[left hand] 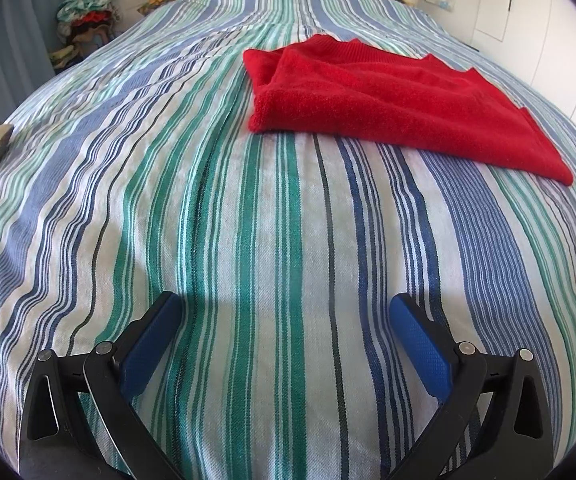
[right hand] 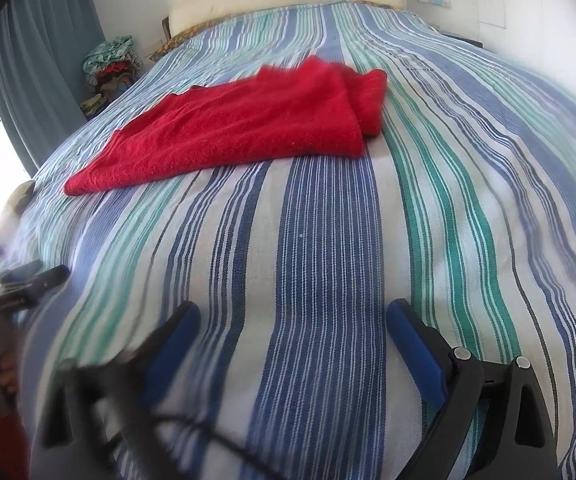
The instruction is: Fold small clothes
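So both grippers are sitting low over the bed (left hand: 248, 240) with nothing in them: the left gripper (left hand: 284, 316) has its blue pads spread wide apart over the striped cover, and the right gripper (right hand: 292, 324) is spread just as wide, also holding nothing. The red garment (left hand: 388, 108) is lying up the bed, around 1 o'clock from the left gripper and around 11 o'clock in the right wrist view (right hand: 240, 128), well apart from both. It looks like a knitted red top, already doubled over once, with a thicker bunched roll along one side and a flatter tail running to a pointed corner. My guess is the step in hand is reaching in for the next fold. To do it well, I'd bring each gripper to its own near corner, pinch all the layers at the edge rather than just the top one, then lift and carry both ends over together so the fold line stays straight. The bunched side probably wants smoothing first or it'll go lumpy. As for containers, there's no basket or bin on the bed; the only thing like one is a heap of mixed clothes (left hand: 88, 12) beside the bed near the curtain (right hand: 48, 60), at about 10 o'clock, and I can't tell what holds it.
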`<state>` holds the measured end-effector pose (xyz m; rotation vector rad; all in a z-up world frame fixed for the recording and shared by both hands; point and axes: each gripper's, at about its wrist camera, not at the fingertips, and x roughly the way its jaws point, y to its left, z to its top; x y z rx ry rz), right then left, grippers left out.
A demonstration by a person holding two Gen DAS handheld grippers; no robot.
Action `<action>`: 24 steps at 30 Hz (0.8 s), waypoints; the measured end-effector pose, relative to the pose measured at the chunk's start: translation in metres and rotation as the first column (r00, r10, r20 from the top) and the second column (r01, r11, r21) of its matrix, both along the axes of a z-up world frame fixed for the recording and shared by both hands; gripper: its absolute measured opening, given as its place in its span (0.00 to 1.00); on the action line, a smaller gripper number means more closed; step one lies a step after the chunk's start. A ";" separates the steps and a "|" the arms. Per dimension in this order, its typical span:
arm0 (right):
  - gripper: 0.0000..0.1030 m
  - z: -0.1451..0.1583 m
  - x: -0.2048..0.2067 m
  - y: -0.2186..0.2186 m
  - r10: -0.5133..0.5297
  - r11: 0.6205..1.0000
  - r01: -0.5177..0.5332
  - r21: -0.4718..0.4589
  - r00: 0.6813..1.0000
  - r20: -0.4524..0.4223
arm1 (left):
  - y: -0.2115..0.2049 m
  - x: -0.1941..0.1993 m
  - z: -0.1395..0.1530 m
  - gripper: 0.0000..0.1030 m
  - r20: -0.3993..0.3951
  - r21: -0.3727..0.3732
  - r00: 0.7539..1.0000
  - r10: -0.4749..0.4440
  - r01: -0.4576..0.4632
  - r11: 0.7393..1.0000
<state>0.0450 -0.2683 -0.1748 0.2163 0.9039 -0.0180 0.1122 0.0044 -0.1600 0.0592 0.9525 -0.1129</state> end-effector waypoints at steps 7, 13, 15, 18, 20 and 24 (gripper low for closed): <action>0.93 -0.001 0.000 0.002 0.006 1.000 -0.006 -0.005 1.000 -0.001 | 0.000 0.000 0.000 1.00 0.000 0.001 1.000 0.001 -0.001 1.000; 0.93 -0.001 0.000 0.003 0.010 1.000 -0.010 -0.007 1.000 0.000 | -0.001 0.000 0.000 1.00 0.001 0.003 1.000 0.001 -0.001 1.000; 0.94 -0.002 0.001 0.003 0.014 1.000 -0.014 -0.006 1.000 0.000 | -0.001 0.000 0.001 1.00 0.001 0.003 1.000 0.001 -0.001 1.000; 0.96 -0.002 0.001 0.004 0.021 1.000 -0.021 -0.011 1.000 -0.002 | -0.001 0.000 0.001 1.00 0.001 0.003 1.000 0.001 -0.001 1.000; 0.96 -0.002 0.001 0.004 0.022 1.000 -0.022 -0.014 1.000 -0.002 | -0.001 0.000 0.001 1.00 0.001 0.003 1.000 0.001 -0.001 1.000; 0.96 -0.002 0.001 0.004 0.022 1.000 -0.022 -0.014 1.000 -0.002 | -0.001 -0.001 0.000 1.00 0.002 0.003 1.000 0.002 -0.002 1.000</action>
